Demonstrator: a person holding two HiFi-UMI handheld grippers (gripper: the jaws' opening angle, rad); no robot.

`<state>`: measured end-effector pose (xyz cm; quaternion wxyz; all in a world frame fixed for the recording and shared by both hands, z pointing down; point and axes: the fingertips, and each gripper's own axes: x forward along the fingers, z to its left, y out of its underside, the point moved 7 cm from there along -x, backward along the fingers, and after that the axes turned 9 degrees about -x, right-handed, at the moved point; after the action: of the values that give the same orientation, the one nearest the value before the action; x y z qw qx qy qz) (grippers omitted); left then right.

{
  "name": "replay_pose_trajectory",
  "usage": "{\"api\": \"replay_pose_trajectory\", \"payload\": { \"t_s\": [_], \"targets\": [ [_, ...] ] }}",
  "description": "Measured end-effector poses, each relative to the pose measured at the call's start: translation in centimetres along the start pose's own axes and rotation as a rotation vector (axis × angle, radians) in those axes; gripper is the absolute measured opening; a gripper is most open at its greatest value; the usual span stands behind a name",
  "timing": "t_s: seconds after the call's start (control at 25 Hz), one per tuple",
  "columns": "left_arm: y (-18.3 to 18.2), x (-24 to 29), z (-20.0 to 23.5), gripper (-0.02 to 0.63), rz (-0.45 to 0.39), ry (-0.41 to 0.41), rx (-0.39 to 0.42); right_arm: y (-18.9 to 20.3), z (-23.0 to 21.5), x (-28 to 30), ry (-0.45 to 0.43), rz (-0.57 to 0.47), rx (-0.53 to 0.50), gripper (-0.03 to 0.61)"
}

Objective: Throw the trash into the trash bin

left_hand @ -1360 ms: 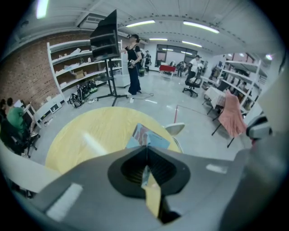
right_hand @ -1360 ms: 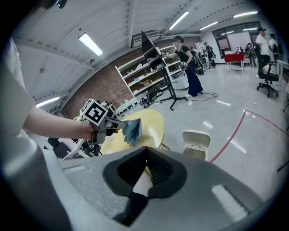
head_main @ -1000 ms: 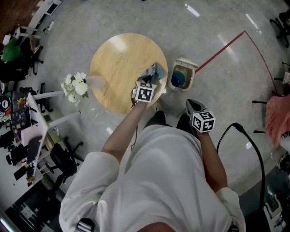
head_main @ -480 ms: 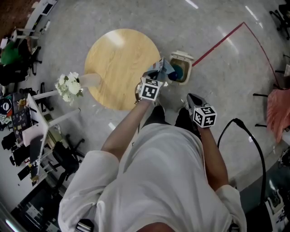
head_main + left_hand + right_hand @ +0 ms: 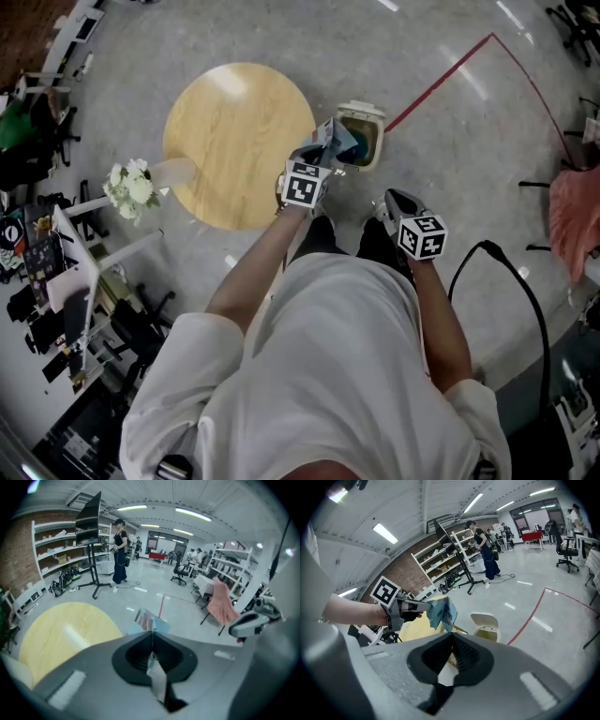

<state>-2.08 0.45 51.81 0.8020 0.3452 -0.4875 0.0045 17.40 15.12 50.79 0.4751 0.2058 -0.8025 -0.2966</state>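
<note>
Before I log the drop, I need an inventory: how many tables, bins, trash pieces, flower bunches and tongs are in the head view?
Round table: 1
Trash bin: 1
Blue wrapper: 1
Flower bunch: 1
Tongs: 2, left tongs and right tongs
Total: 6

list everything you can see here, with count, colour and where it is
round wooden table: one, pale yellow, ahead left
lidded plastic trash bin: one, cream, lid open, right of the table
crumpled wrapper: one, blue, by the bin
flower bunch: one, white, at the table's left edge
floor line: one, red, beyond the bin
cloth: one, pink, far right
cable: one, black, floor at right
left gripper: one, grey, shut on the wrapper
right gripper: one, grey, shut, empty
</note>
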Motion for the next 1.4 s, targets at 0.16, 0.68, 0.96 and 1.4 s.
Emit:
{"api": "replay_pose_trajectory", "payload": {
  "t_s": [0.16, 0.68, 0.96, 1.4],
  "targets": [
    [0.0, 0.9, -1.2, 0.005, 0.005, 0.022, -0.003, 0.3, -1.1, -0.7, 0.010, 0.001, 0.011, 0.000],
    [-0.2, 5.5, -3.1, 0.005, 0.017, 0.015, -0.005, 1.0, -5.1, -2.0, 0.014, 0.029, 0.027, 0.001],
    [-0.2, 6.9, -3.4, 0.005, 0.038, 0.020, -0.035, 0.8, -6.7, -1.8, 0.015, 0.044, 0.021, 0.002],
    [0.9, 10.6, -3.9, 0.005, 0.085, 0.012, -0.072, 0.5, -10.3, -1.8, 0.009, 0.066, 0.033, 0.002]
  ]
}}
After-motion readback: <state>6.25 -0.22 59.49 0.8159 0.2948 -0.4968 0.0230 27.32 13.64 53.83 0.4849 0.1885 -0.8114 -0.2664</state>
